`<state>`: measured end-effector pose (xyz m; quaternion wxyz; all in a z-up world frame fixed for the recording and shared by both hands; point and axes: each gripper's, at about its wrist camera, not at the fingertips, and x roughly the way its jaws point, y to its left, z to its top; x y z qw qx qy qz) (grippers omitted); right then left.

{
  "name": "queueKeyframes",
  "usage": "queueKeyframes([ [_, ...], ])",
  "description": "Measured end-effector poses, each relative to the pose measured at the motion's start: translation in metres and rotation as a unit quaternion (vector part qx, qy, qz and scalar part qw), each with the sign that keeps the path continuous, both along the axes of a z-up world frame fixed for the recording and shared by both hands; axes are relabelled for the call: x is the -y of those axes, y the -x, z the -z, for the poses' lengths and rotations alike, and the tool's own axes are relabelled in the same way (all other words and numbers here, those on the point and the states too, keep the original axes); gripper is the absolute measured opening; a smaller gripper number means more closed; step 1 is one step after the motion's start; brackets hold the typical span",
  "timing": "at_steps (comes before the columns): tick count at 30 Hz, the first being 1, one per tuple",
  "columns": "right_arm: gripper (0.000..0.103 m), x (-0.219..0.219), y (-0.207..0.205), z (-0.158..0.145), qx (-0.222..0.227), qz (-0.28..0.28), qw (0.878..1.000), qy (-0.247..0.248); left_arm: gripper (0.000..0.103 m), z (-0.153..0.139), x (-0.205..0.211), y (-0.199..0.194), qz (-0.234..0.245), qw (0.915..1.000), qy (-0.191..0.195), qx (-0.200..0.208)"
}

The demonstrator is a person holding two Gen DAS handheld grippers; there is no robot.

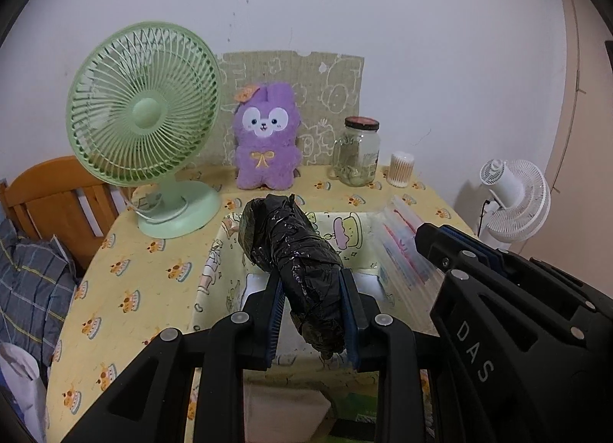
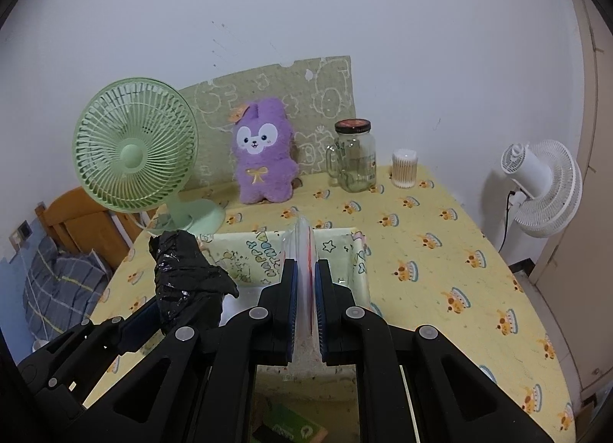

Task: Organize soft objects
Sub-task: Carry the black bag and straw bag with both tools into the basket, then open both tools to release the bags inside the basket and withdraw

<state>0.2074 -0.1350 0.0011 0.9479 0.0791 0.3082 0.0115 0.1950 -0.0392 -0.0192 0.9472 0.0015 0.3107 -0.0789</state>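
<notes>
Black plastic bundle sits clamped in the left gripper jaws, above the patterned box on the counter. Beside it, the right gripper jaws pinch a clear plastic bag over that same box.

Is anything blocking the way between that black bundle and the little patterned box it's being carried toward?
Nothing visible does. The left gripper holds the black bundle right above the open patterned box, and the box's white bottom looks bare. The right gripper, clamping a clear plastic packet, is alongside, not between.
</notes>
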Motion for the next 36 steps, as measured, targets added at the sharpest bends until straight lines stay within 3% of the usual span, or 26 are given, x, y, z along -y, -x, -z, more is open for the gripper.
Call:
queueKeyframes([
  [5,0.012,0.0,-0.015,0.011,-0.014,0.001,1.0,-0.001,0.029,0.011,0.0,-0.016,0.003,0.9998,-0.001,-0.02],
  [10,0.012,-0.001,-0.028,0.022,-0.021,0.001,1.0,0.006,0.042,0.019,-0.001,-0.027,0.0,0.9995,-0.008,-0.032],
  [15,0.012,-0.005,-0.038,0.03,-0.026,-0.008,1.0,0.007,0.062,0.027,-0.004,-0.035,-0.006,0.9991,-0.01,-0.04],
  [26,0.013,-0.009,-0.055,0.046,-0.038,-0.029,0.999,0.009,0.071,0.043,-0.007,-0.048,-0.007,0.998,-0.01,-0.061],
  [29,0.033,-0.01,-0.06,0.05,-0.05,-0.036,0.998,0.015,0.077,0.045,-0.006,-0.049,-0.005,0.9979,-0.013,-0.063],
  [30,0.049,-0.011,-0.061,0.051,-0.054,-0.036,0.998,0.017,0.081,0.045,-0.005,-0.048,-0.004,0.9979,-0.015,-0.062],
  [32,0.067,-0.01,-0.062,0.053,-0.055,-0.035,0.998,0.017,0.087,0.045,-0.005,-0.048,-0.003,0.9981,-0.014,-0.06],
  [35,0.072,-0.01,-0.061,0.051,-0.053,-0.036,0.998,0.019,0.09,0.045,-0.006,-0.048,-0.004,0.998,-0.009,-0.062],
  [36,0.078,-0.01,-0.061,0.05,-0.053,-0.033,0.998,0.023,0.09,0.044,-0.007,-0.048,-0.003,0.998,-0.006,-0.063],
])
